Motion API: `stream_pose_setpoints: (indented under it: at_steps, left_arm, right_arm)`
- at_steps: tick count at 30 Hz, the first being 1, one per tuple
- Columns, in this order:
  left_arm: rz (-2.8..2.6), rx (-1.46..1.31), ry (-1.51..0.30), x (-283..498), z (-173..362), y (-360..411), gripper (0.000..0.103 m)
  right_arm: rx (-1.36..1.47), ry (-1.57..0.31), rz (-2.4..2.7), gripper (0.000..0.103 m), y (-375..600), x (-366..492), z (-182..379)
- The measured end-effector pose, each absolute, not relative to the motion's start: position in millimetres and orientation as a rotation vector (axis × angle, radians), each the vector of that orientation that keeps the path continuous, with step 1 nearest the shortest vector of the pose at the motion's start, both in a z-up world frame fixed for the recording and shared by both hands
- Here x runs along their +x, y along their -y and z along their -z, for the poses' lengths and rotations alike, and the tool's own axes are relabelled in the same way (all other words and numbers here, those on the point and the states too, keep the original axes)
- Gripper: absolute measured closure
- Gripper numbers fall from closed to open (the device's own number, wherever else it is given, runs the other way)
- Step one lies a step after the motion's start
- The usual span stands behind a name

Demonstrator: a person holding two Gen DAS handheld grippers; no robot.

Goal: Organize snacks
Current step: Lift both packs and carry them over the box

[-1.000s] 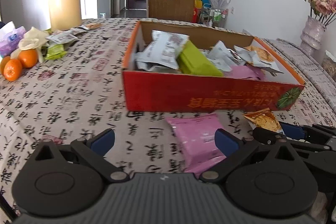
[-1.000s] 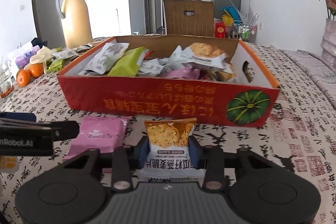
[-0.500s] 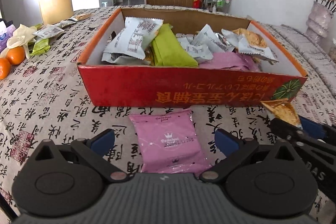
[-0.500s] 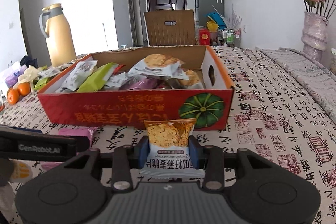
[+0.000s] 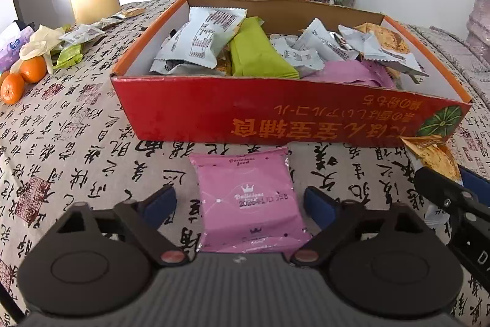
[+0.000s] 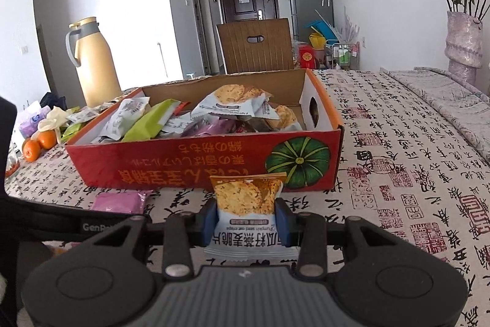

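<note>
We see the left gripper [image 5: 239, 206] w/ jaws apart, just been closing, pads clear of the pink packet [image 5: 248, 200] lying flat, long axis toward the red box [image 5: 275, 115]. Right gripper [image 6: 246, 219] clamps the oat-crisp packet [image 6: 248, 206] upright, in front of box.

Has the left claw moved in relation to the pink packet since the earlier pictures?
Yes. The left claw shifted right, and the pink packet on the tablecloth now lies centred between its fingers; the jaws have just been closing but do not touch it yet.
</note>
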State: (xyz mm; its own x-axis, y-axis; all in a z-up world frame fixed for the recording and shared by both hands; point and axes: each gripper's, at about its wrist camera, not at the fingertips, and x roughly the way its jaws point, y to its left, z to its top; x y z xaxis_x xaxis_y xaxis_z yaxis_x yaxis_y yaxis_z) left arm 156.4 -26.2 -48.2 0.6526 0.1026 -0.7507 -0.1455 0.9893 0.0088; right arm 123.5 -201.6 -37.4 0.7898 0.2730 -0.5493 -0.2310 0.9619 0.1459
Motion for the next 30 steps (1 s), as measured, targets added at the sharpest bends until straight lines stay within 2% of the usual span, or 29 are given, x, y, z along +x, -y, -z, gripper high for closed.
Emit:
stream_pose_setpoints:
  at_steps: [2,5,17,30]
  left_arm:
    - [-0.138,-0.052,-0.841,155,47,26,0.024]
    - [-0.122,-0.045,-0.827,152,45,27,0.040]
    - [-0.124,-0.028,-0.792,137,37,23,0.040]
    - [-0.053,-0.006,-0.625,111,-17,21,0.040]
  right_arm:
    - [0.072,-0.600,-0.271,0.064,202,122,36]
    - [0.068,-0.595,-0.272,0.064,201,120,34]
    - [0.054,-0.577,-0.268,0.064,199,107,26]
    - [0.031,-0.472,-0.266,0.064,198,94,-8]
